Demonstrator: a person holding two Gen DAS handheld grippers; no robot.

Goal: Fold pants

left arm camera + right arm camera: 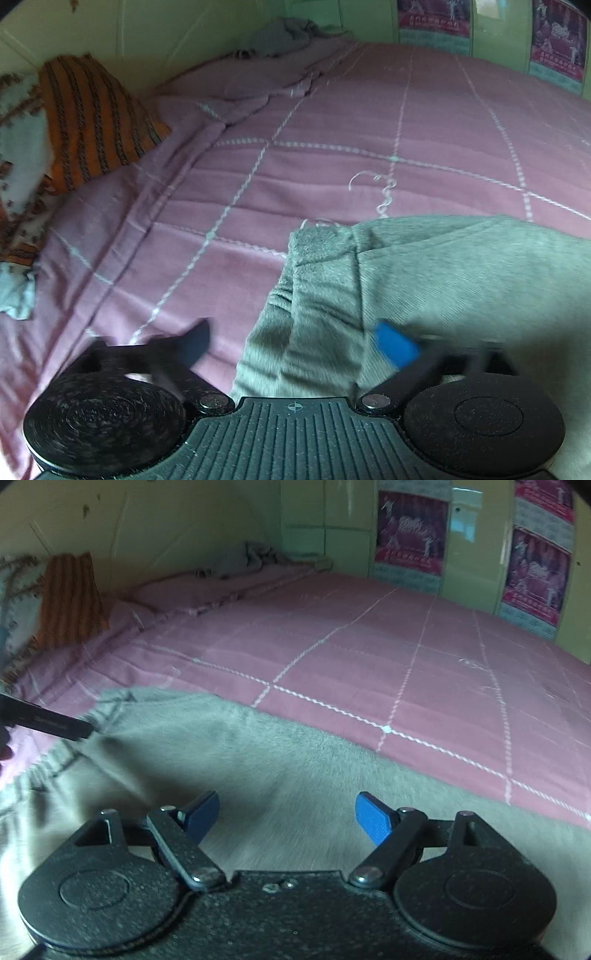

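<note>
pants (461, 288) grey, flat on pink bed (332, 122) | left claw (295, 343) jaws apart, straddling pants' bunched left edge, nothing clamped | right claw (286, 818) jaws apart just above mid-cloth, nothing clamped | pants run left-right beneath both; left claw nearer the edge

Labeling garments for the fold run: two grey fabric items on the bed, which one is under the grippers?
The spread-out grey pants at the near edge of the pink bedspread. The other, a crumpled grey cloth, lies far off by the wall.
</note>
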